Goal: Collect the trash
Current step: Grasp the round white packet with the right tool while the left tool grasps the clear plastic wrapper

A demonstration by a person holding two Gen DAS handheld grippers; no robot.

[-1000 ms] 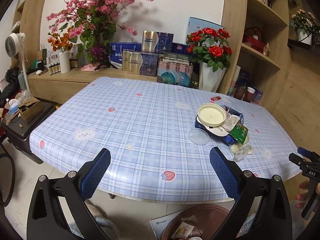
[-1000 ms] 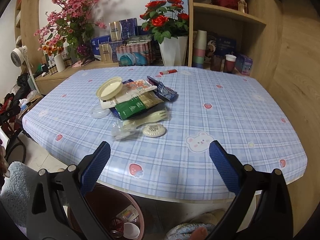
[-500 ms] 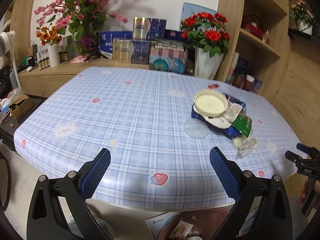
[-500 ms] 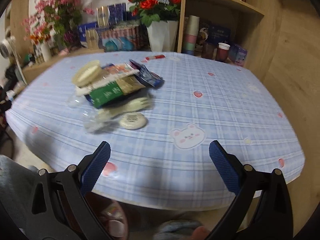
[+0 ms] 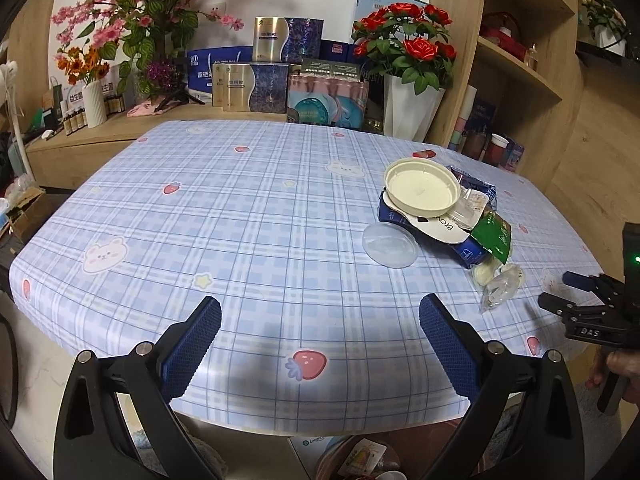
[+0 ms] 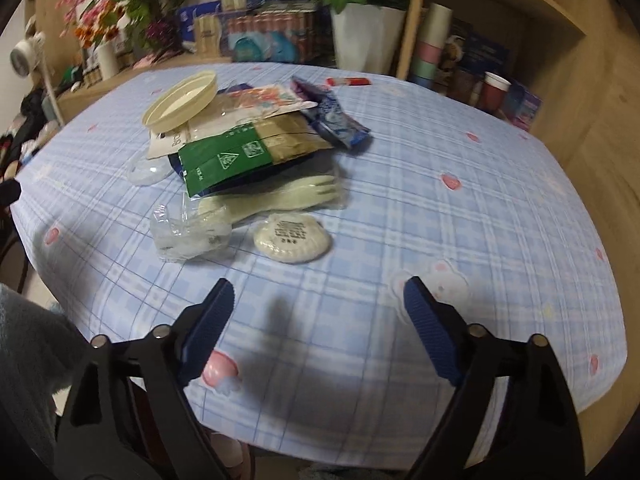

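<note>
Bin (image 5: pixel 360 458) cut off by bottom edge of left view, contents unreadable. Right view blurred at top; box labels unreadable. Green packet (image 6: pixel 224 162) covers lower wrappers. Right gripper (image 5: pixel 576 296) clipped at right edge, jaws probably apart.

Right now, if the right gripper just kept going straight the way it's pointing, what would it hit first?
Probably the bare tablecloth, with nothing between the open right gripper and it. The nearest trash, the round white packet, sits slightly left of that line, though depth is hard to judge.
</note>
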